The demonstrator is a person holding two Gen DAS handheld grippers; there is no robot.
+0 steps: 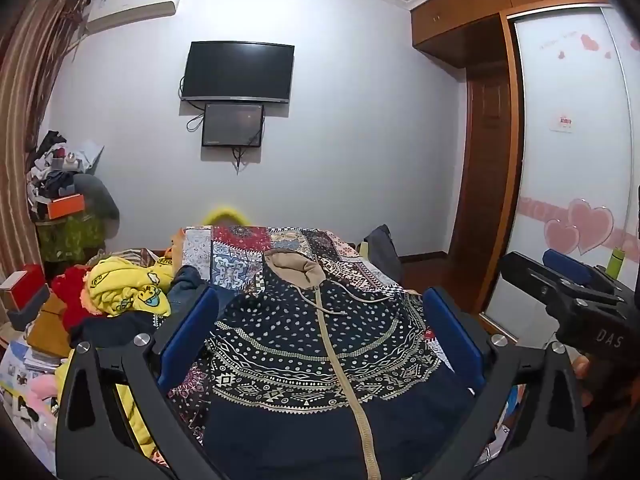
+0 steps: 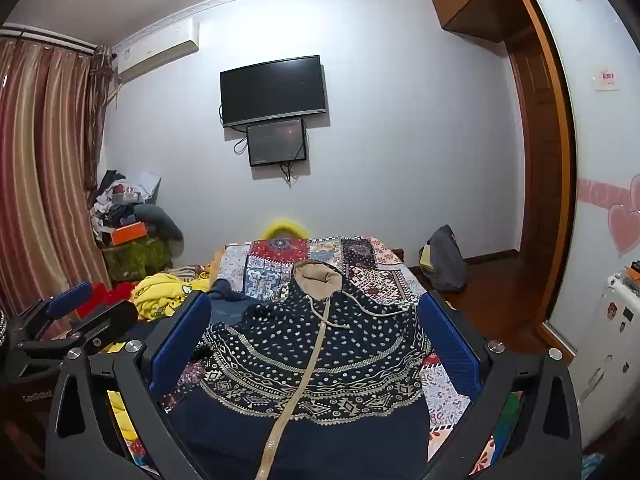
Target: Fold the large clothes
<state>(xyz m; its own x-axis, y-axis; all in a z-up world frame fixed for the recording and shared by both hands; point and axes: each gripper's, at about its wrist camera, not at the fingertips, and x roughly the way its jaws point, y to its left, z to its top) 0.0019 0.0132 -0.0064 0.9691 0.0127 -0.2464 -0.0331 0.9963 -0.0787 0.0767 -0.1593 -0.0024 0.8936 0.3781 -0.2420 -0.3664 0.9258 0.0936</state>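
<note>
On the bed [image 1: 240, 248], seen from the left gripper [image 1: 320, 332], lies a navy patterned hoodie [image 1: 304, 340], zipped, tan hood up; jaws wide, empty. Right view: right gripper [image 2: 316, 340] likewise gapes empty above it.

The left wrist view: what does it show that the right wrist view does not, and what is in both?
Only the left wrist view shows the green bottle and the right gripper. Only the right wrist view shows the white appliance with stickers and the left gripper. Both show the dark patterned hoodie lying zipped on the patchwork cover, the television and the yellow garment.
</note>
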